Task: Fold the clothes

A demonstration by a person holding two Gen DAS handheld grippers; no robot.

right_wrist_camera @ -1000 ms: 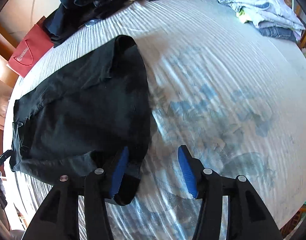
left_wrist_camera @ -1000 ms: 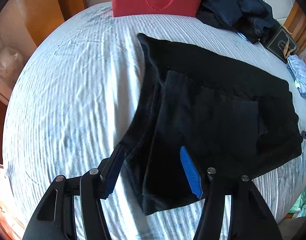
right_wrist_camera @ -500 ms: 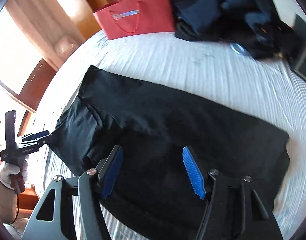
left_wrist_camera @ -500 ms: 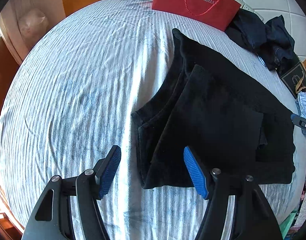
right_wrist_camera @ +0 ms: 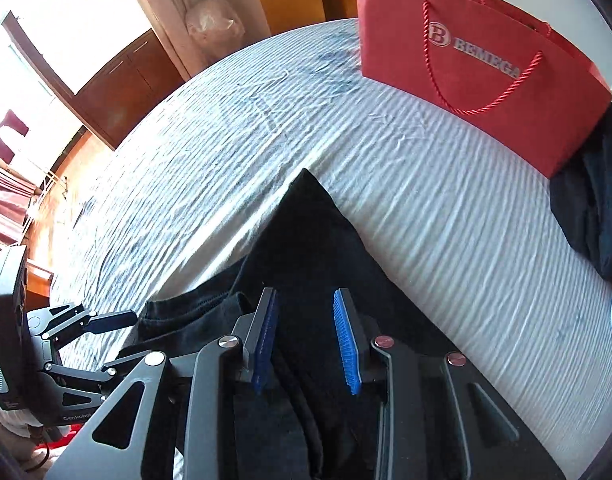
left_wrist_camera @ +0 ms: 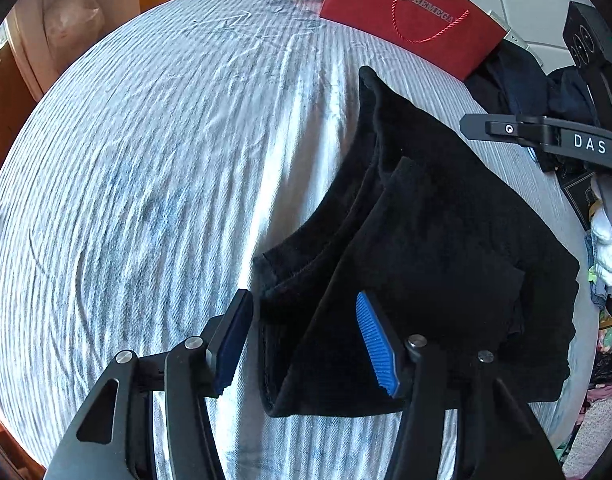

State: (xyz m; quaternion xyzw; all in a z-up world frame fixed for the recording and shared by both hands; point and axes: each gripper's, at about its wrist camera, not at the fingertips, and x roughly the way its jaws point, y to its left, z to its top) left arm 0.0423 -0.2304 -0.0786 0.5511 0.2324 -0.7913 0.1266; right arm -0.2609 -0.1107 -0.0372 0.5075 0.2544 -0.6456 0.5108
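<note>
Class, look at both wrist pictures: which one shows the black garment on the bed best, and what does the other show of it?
The left wrist view shows it best: the whole black garment lies partly folded on the striped bed, its edges visible. The right wrist view shows only one corner and some dark folds, largely hidden behind the right gripper.

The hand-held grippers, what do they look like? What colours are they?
Each hand-held gripper is black with angular, cut-out arms and silver round bolts. The left hand-held gripper and right hand-held gripper both have bright blue ribbed pads on their fingers. White letters "DAS" show on the right one's side, and the hand holding it wears a white glove.
</note>
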